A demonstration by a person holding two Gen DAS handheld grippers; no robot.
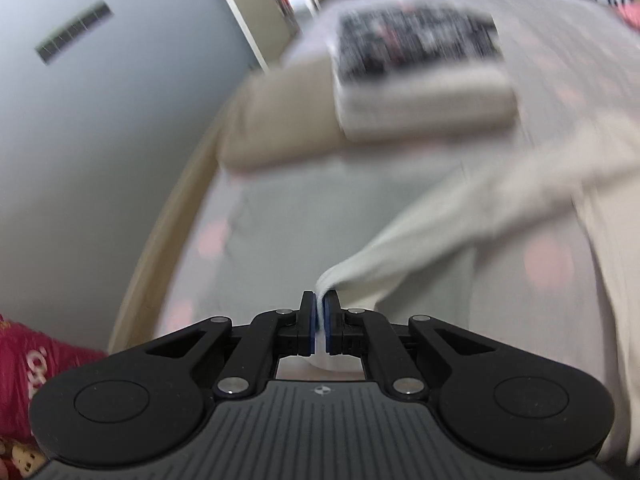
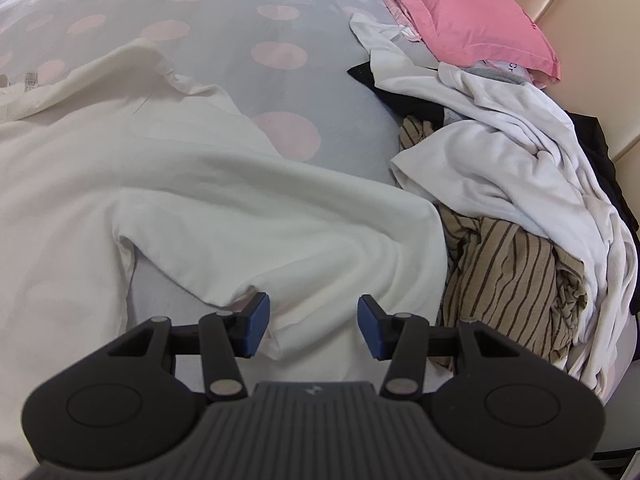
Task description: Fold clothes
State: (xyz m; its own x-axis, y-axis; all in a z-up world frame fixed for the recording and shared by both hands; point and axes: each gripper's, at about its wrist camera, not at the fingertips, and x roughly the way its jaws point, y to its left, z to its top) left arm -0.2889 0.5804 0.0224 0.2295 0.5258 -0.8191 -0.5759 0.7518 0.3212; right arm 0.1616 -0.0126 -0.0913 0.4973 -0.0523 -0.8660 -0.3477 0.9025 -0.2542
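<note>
A cream-white garment lies spread on a grey bedsheet with pink dots. In the left wrist view my left gripper is shut on the tip of the garment's sleeve, which stretches up and to the right; the picture is blurred by motion. My right gripper stands open just above the garment's other sleeve. The cloth lies between and beneath its blue pads, which do not press on it.
A stack of folded clothes with a dark printed top sits at the far end of the bed. To the right lies a heap of loose clothes, white and brown-striped, below a pink pillow. A red bag stands by the bed's left edge.
</note>
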